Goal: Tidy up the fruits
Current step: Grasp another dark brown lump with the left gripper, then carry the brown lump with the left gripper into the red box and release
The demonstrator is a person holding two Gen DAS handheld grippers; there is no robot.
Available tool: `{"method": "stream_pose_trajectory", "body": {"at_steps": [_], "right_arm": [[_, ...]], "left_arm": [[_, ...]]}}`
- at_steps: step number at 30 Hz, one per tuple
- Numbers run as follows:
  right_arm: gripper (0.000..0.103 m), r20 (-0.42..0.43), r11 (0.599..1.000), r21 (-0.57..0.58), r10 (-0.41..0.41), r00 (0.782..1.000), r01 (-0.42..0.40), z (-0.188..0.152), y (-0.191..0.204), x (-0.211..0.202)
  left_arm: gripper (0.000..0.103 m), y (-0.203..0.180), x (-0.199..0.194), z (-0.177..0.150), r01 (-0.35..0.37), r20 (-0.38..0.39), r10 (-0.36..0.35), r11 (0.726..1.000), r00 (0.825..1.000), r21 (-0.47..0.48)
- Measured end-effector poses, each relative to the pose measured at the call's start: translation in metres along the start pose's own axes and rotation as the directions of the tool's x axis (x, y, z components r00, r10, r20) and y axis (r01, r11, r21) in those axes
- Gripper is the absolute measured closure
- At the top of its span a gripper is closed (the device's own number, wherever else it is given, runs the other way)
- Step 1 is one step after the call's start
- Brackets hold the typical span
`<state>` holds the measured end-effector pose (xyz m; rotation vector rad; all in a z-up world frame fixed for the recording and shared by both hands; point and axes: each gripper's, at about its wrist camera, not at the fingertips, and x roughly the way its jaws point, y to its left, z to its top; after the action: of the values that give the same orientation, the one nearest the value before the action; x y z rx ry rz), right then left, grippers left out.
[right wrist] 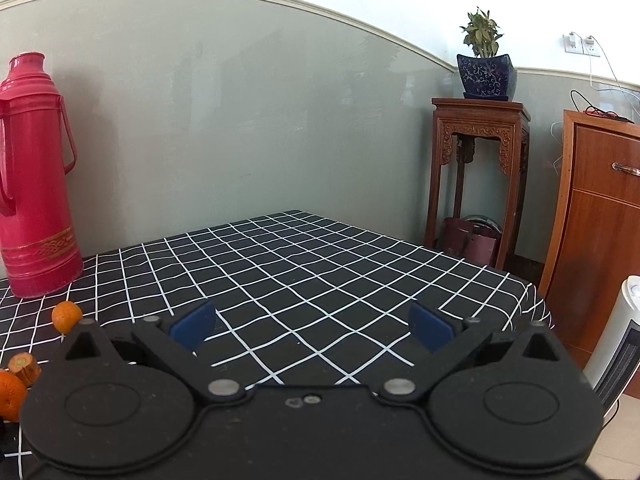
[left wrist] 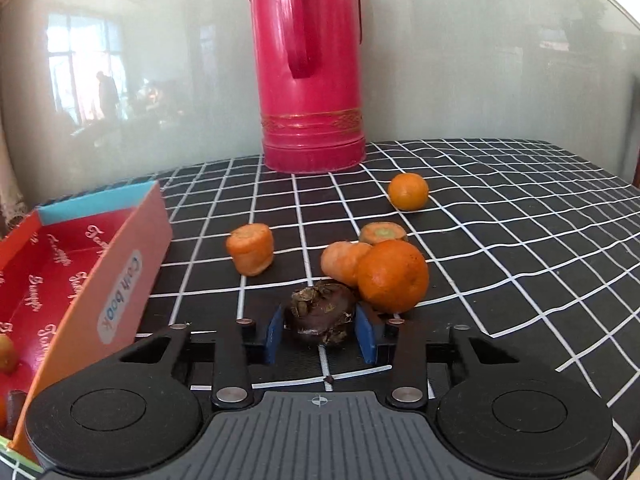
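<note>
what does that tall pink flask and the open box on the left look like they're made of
Tall pink flask: probably painted metal or hard plastic. It has a glossy sheen, a moulded handle and a gold printed band; the look alone does not settle which.

Open box: printed cardboard, matte outside. Its walls are thin, flat and folded, with a red patterned lining.

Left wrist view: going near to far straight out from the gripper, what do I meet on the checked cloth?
Left gripper, its blue pads against a dark brown scaly bulb → large orange tangerine → cut carrot stub with green core → small orange tangerine → tall red thermos flask at the wall.
</note>
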<state>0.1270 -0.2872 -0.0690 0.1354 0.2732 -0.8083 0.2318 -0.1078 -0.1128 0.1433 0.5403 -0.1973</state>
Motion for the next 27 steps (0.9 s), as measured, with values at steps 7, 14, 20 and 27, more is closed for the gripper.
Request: {"method": "stream_pose_trajectory", "body": {"at_steps": [7, 14, 20, 27], "right_arm": [[0.006, 0.006, 1.000, -0.007, 0.028, 1.000, -0.028, 0.000, 0.002, -0.003], [0.006, 0.017, 0.997, -0.014, 0.071, 0.997, -0.070, -0.001, 0.011, -0.009], [0.006, 0.024, 0.990, -0.045, 0.135, 0.991, -0.134, -0.004, 0.028, -0.019], [0.006, 0.032, 0.980, -0.077, 0.184, 0.982, -0.181, -0.005, 0.048, -0.030]], "left_arm": [[0.064, 0.016, -0.016, 0.004, -0.048, 0.078, 0.053, 0.997, 0.996, -0.063], [0.064, 0.043, -0.044, 0.006, -0.170, 0.180, 0.190, 0.978, 0.965, -0.121], [0.064, 0.084, -0.050, 0.007, -0.277, 0.129, 0.310, 0.935, 0.942, -0.222], [0.064, 0.128, -0.046, -0.003, -0.381, -0.009, 0.397, 0.872, 0.918, -0.308]]}}
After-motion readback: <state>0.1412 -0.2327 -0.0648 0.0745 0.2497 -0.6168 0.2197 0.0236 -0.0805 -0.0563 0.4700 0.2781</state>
